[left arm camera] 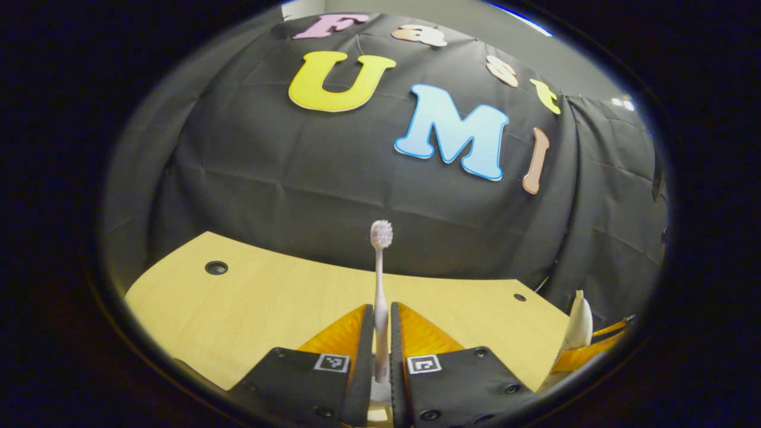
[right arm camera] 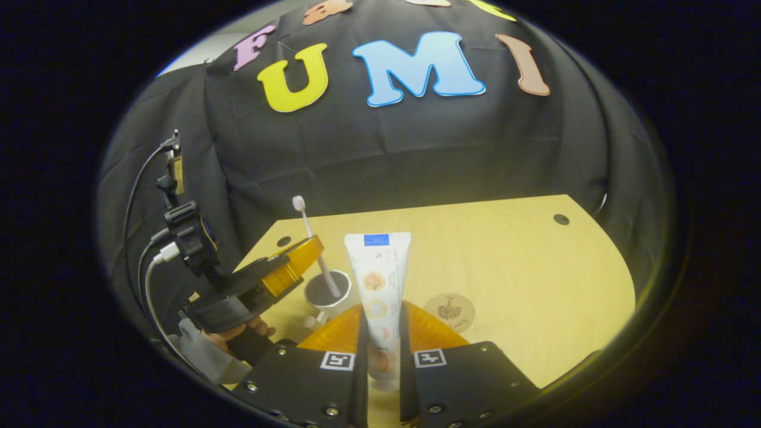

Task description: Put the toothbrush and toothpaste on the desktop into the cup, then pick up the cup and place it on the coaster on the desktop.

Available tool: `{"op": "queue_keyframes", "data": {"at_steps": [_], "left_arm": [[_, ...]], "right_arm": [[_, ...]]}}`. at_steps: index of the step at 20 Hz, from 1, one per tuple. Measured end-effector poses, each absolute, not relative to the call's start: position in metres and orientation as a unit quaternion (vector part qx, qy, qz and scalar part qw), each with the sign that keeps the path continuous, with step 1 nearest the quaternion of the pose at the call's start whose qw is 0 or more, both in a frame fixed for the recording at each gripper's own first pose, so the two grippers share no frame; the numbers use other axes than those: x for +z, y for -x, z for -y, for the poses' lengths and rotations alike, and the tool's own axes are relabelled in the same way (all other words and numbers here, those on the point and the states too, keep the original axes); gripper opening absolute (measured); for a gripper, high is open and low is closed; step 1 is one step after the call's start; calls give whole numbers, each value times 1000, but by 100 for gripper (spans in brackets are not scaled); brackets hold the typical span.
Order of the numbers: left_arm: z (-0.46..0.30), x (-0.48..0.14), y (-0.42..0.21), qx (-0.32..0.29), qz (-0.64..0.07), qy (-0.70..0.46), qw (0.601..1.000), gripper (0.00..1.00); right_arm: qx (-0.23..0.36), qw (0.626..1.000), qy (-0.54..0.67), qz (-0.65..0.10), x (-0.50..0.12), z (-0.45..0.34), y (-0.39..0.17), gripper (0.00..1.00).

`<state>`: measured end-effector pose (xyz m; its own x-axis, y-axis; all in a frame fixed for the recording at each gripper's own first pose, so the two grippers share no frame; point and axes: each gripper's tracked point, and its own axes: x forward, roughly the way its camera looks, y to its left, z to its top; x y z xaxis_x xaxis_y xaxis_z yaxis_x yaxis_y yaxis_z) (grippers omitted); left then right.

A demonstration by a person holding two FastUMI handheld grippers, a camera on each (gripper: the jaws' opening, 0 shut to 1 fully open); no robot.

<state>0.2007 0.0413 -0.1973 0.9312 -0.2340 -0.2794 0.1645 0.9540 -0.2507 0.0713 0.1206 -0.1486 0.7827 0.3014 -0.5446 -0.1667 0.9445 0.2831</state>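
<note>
One pale pink plastic toothbrush [left arm camera: 380, 297] is standing upright with its bristled head uppermost, and the left hand-held gripper [left arm camera: 381, 351] is grasping its handle between both fingers. In the right gripper view, that same left hand-held gripper [right arm camera: 300, 258] is showing at the left with a person's hand [right arm camera: 238, 333] around its grip, and the toothbrush is slanting down into one white round cup [right arm camera: 326, 295] with a dark inside, which is sitting on the desk [right arm camera: 523, 267] toward its left edge. One white toothpaste tube [right arm camera: 377, 285] with orange pictures and a blue mark at its top end is standing upright, clenched between both fingers of the right hand-held gripper [right arm camera: 380, 356]. One round tan coaster [right arm camera: 450, 312] with a dark leaf drawing is lying flat just right of the tube, near the front edge. The desk is a light wooden top with small dark round holes near its back corners. Black cloth is draping the booth wall behind it.
</note>
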Motion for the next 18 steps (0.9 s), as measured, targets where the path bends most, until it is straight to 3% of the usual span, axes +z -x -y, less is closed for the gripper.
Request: {"op": "queue_keyframes", "data": {"at_steps": [2,3,5,9,10,13,14,15,18], "left_arm": [[-43,-206,-196,-109,-169,113,973,40],[-43,-207,-194,-110,-174,116,972,62],[-49,-207,-192,-99,-176,121,972,96],[-55,-194,-186,-94,-164,118,975,93],[-58,-189,-184,-92,-160,115,976,96],[-66,-174,-176,-85,-145,113,979,96],[-70,-171,-173,-81,-143,112,980,96],[-74,-169,-170,-76,-142,111,981,93],[-91,-164,-157,-57,-143,113,982,96]], "right_arm": [[128,936,-111,-309,-151,-124,-72,21],[130,935,-112,-310,-152,-126,-73,21],[137,933,-115,-312,-153,-132,-73,21],[153,933,-111,-307,-150,-140,-82,21],[158,934,-110,-302,-148,-144,-87,17],[172,937,-108,-284,-135,-155,-103,21],[176,939,-107,-276,-133,-159,-110,17],[180,940,-106,-269,-130,-163,-117,21],[194,943,-107,-249,-121,-178,-134,22]]}}
